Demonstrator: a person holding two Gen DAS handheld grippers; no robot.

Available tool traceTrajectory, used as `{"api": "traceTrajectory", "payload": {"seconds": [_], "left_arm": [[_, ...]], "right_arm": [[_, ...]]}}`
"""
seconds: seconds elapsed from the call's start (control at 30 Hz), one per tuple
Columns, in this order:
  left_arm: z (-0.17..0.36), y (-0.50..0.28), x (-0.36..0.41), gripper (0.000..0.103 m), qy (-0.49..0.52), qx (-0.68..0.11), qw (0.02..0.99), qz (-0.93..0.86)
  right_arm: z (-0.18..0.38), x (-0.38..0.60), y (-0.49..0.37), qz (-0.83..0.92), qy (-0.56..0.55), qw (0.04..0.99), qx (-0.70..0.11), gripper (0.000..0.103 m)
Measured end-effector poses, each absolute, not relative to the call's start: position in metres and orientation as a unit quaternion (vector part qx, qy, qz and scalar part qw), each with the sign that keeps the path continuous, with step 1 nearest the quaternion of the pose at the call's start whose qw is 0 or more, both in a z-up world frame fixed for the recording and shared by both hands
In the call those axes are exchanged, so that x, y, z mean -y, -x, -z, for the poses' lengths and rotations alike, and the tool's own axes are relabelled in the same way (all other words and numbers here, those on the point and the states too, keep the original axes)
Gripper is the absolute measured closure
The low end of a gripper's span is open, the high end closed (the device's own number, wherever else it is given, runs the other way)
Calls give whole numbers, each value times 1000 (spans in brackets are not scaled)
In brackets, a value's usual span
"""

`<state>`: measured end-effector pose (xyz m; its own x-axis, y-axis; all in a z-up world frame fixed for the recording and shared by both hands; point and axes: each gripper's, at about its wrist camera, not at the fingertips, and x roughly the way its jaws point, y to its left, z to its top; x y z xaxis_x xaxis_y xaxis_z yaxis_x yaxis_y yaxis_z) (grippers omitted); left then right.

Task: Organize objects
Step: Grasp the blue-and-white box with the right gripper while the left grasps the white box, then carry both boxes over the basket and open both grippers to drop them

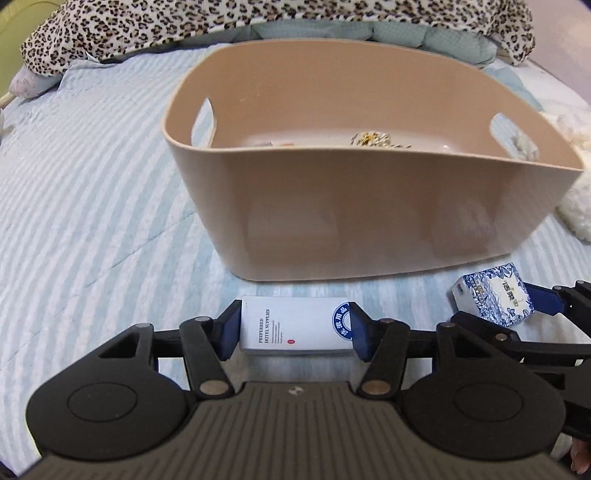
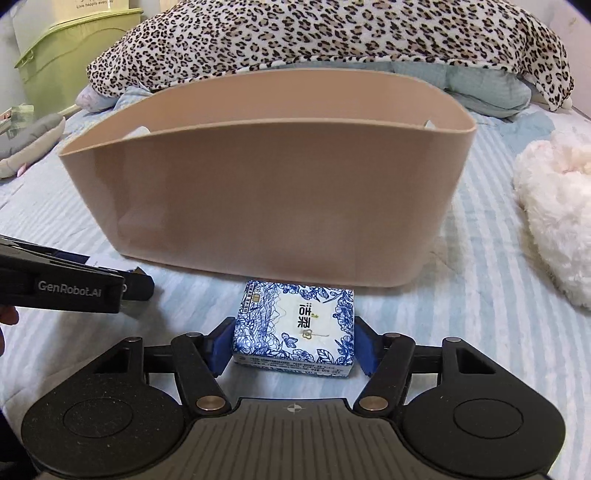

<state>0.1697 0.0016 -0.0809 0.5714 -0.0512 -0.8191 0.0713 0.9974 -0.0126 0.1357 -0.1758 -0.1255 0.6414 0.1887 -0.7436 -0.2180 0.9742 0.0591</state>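
Note:
A tan plastic basket (image 1: 369, 206) with cut-out handles stands on the striped bedspread, with a few small items on its floor. My left gripper (image 1: 293, 328) is shut on a white box printed "Preferred Hotel Supplies" (image 1: 295, 326), just in front of the basket. My right gripper (image 2: 293, 341) is shut on a blue-and-white floral tissue pack (image 2: 295, 328), close to the basket's near wall (image 2: 266, 206). The tissue pack also shows in the left wrist view (image 1: 493, 295), at the right. The left gripper (image 2: 122, 286) shows at the left of the right wrist view.
A leopard-print blanket (image 2: 332, 33) lies behind the basket over light blue pillows. A white fluffy toy (image 2: 554, 214) lies at the right. A green bin (image 2: 66, 62) stands at the far left beside the bed. A grey soft item (image 2: 26, 144) lies left.

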Motion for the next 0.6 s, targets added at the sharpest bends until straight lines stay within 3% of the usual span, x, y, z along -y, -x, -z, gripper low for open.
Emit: {"api": "traceTrajectory", "payload": {"seconds": [0.6], "left_arm": [[-7, -107, -3, 43, -26, -365, 928, 66]], "right_arm": [[38, 210, -77, -95, 8, 944, -317, 41]]}}
